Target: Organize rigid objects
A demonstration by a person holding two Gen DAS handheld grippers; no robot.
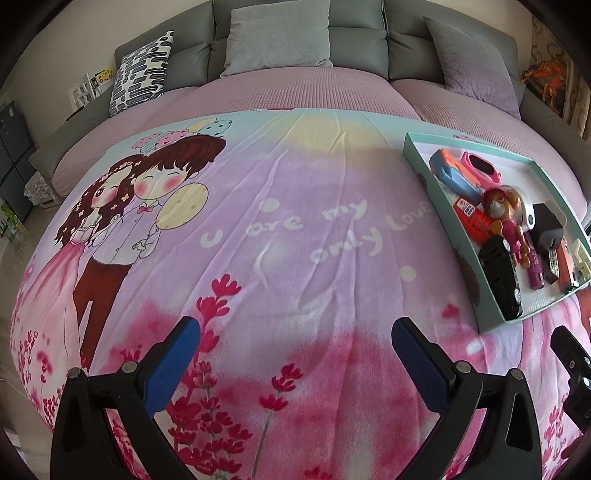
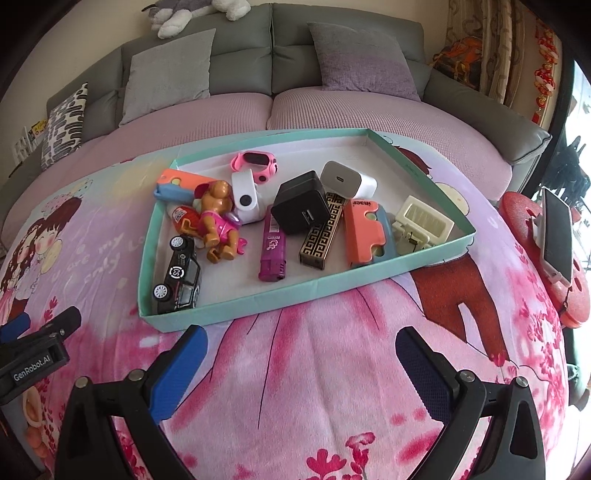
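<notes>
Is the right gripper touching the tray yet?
Apart. The right wrist view shows the right gripper open above the blanket, with a strip of pink fabric between its fingertips and the tray near wall.

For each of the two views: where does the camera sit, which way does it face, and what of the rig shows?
Left wrist: sits on the left tongs, facing over the printed blanket toward the sofa; the tray lies off right, the right tongs' tip at the edge.
Right wrist: sits on the right tongs, facing the tray squarely; the left tongs show at left.
Shared: tray, black toy car, blanket, sofa.
</notes>
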